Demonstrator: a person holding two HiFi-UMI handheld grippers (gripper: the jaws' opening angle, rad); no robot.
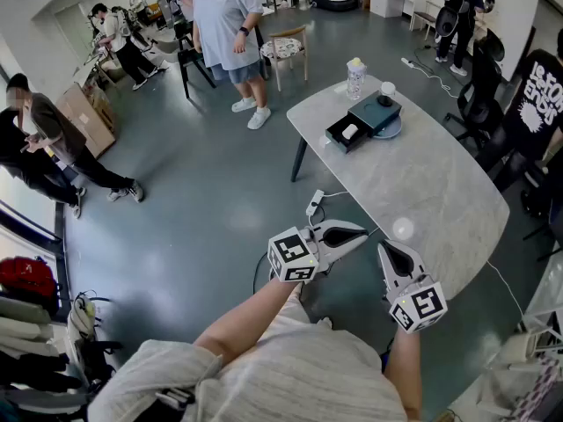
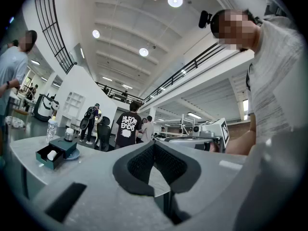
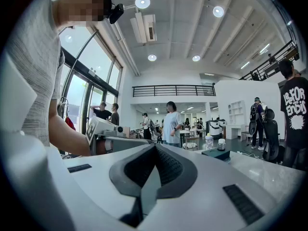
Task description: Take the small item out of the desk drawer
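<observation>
A dark teal desk box (image 1: 376,111) sits at the far end of the grey oval table (image 1: 431,192). Its drawer (image 1: 341,137) is pulled out toward the left edge, with a small white item (image 1: 349,131) inside. The left gripper view shows the same drawer (image 2: 45,159) and white item (image 2: 52,155) far off to the left. My left gripper (image 1: 361,232) and right gripper (image 1: 383,248) hover side by side over the table's near end, far from the box. Both are shut and hold nothing. In the right gripper view, the box (image 3: 215,153) lies ahead to the right.
A clear bottle (image 1: 355,78) stands behind the box and a small jar (image 1: 387,90) rests on top of it. A power strip (image 1: 314,204) and cable lie on the floor by the table's left side. Several people stand around, one in a black shirt (image 1: 538,104) at the table's right.
</observation>
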